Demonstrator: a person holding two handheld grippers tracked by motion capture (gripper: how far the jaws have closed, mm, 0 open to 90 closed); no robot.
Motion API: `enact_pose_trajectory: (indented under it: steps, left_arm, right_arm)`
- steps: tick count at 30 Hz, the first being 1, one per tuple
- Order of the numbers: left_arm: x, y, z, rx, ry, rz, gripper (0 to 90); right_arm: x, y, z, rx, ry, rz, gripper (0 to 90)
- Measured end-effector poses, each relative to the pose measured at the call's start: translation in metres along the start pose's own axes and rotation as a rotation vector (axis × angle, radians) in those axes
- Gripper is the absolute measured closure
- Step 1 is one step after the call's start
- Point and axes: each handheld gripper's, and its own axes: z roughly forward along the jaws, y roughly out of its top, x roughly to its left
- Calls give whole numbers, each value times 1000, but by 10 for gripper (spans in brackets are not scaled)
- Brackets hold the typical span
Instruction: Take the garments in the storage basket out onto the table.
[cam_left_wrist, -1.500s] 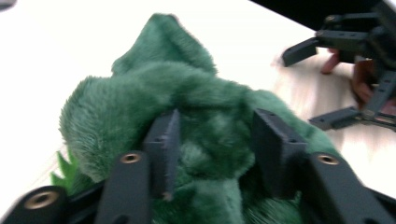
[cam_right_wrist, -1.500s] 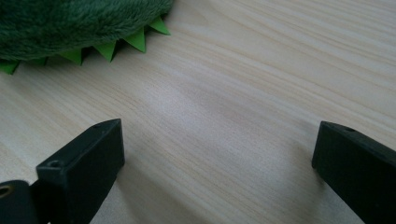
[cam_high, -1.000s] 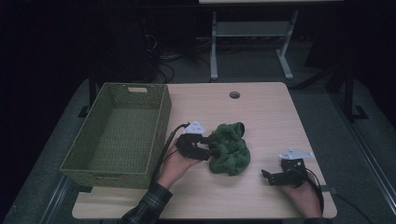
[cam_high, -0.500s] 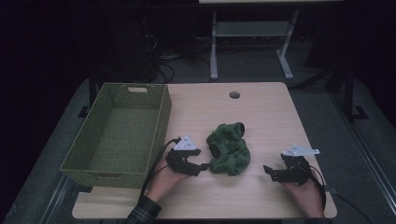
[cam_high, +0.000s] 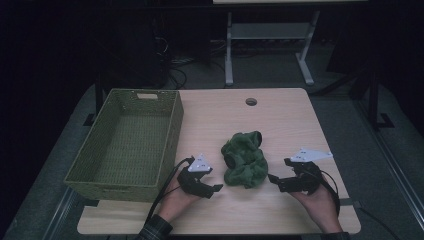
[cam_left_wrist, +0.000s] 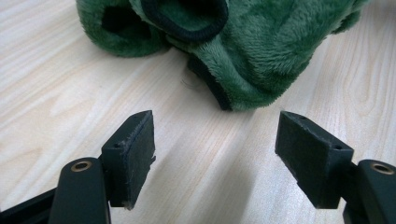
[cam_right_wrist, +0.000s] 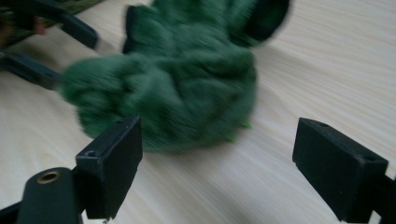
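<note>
Both grippers lie low over the table (cam_high: 280, 125) on either side of a crumpled green fleece garment (cam_high: 244, 161), aimed inward at it, which reads as the setup for a two-handed pick. On the person's left, the left gripper (cam_high: 216, 189) has its jaws spread with nothing between them; they have just been opening, and in the left gripper view the black-edged hem of the garment lies just ahead of the pads (cam_left_wrist: 133, 151), not touching. Opposite it, the right gripper (cam_high: 272, 178) is likewise released, its jaws having just narrowed a little, with bare wood between them and the fleece heap just beyond. Farther out, to the left, the woven basket (cam_high: 170, 125) stands empty beside the garment, seemingly where the bundle is meant to go.
</note>
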Motion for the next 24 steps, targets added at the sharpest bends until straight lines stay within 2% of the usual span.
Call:
enact_pose_trajectory:
  steps: [4, 6, 11, 13, 15, 18, 24]
  left_arm:
    - [0, -3, 4, 17, 5, 5, 271]
    - [-1, -4, 3, 22, 6, 22, 266]
    - [-4, -6, 4, 14, 9, 22, 256]
    - [-3, -7, 4, 34, 12, 39, 249]
    - [-3, -8, 5, 33, 10, 32, 244]
    - [-6, -9, 7, 36, 17, 32, 243]
    - [-6, -10, 7, 32, 20, 42, 237]
  right_arm:
    - [11, 13, 1, -9, 39, -23, 156]
    - [16, 19, 0, -13, 55, -46, 156]
    - [32, 33, 3, -6, 91, -89, 161]
    - [38, 37, 5, -3, 113, -116, 200]
    - [44, 40, 9, 11, 127, -141, 215]
    - [50, 44, 16, 25, 162, -156, 283]
    - [65, 49, 31, 54, 204, -215, 461]
